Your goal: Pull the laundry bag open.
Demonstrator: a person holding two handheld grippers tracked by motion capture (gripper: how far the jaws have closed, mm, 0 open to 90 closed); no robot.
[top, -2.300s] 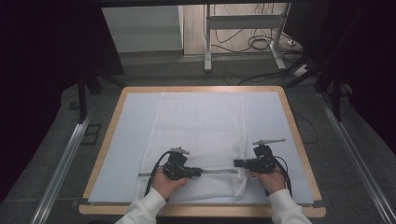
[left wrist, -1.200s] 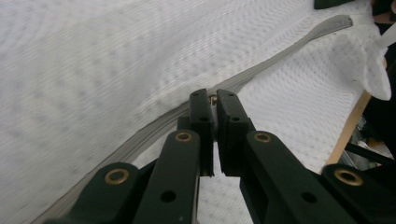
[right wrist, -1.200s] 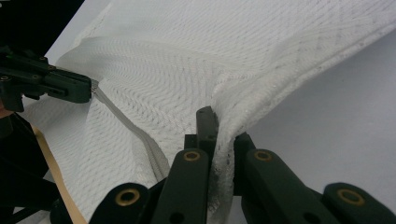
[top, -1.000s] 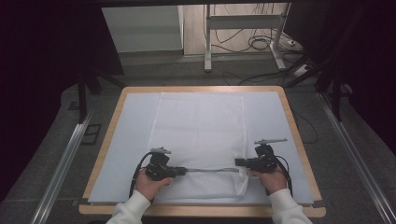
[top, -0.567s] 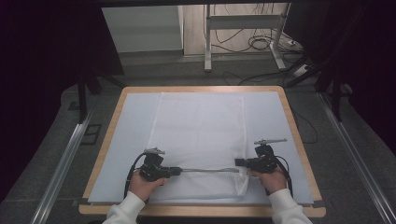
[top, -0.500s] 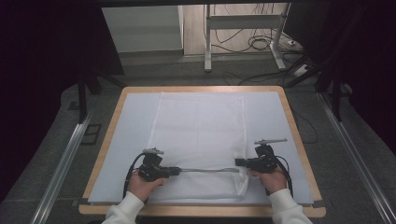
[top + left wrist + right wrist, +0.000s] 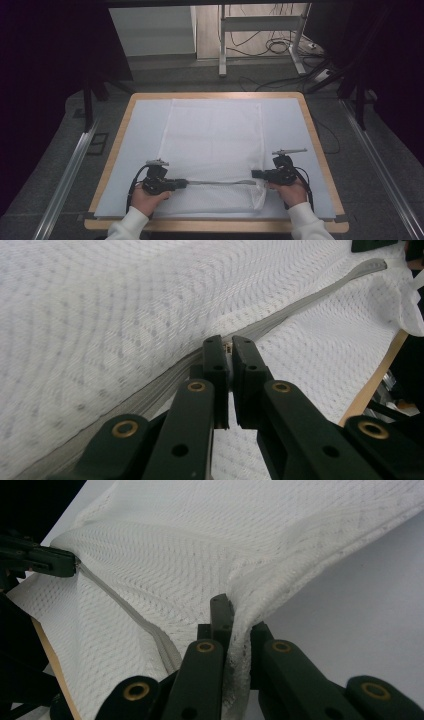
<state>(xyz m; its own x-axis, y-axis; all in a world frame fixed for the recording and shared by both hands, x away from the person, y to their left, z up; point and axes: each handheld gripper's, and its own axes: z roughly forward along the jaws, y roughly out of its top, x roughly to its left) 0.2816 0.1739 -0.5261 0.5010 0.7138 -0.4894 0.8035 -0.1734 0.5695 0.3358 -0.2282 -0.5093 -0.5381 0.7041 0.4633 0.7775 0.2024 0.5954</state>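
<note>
A white mesh cloth bag (image 7: 212,135) lies flat on the table mat, with a grey zipper (image 7: 215,182) running across it near the front. My left gripper (image 7: 182,184) is at the zipper's left end. In the left gripper view the gripper (image 7: 229,342) is shut on the small zipper pull, and the zipper (image 7: 310,295) stretches away toward the other gripper (image 7: 372,244). My right gripper (image 7: 253,174) holds the bag's right edge. In the right gripper view the gripper (image 7: 235,615) is shut on a bunched fold of mesh (image 7: 240,645). The left gripper (image 7: 55,562) shows far off in that view.
The pale mat (image 7: 142,130) covers a wooden-edged table (image 7: 215,226). Metal rails (image 7: 70,172) run along the floor on both sides. Desk legs and cables (image 7: 270,47) lie beyond the far edge.
My left gripper has slid left along the zipper, and the grey line between the two grippers has grown longer. The right gripper has stayed in place.
</note>
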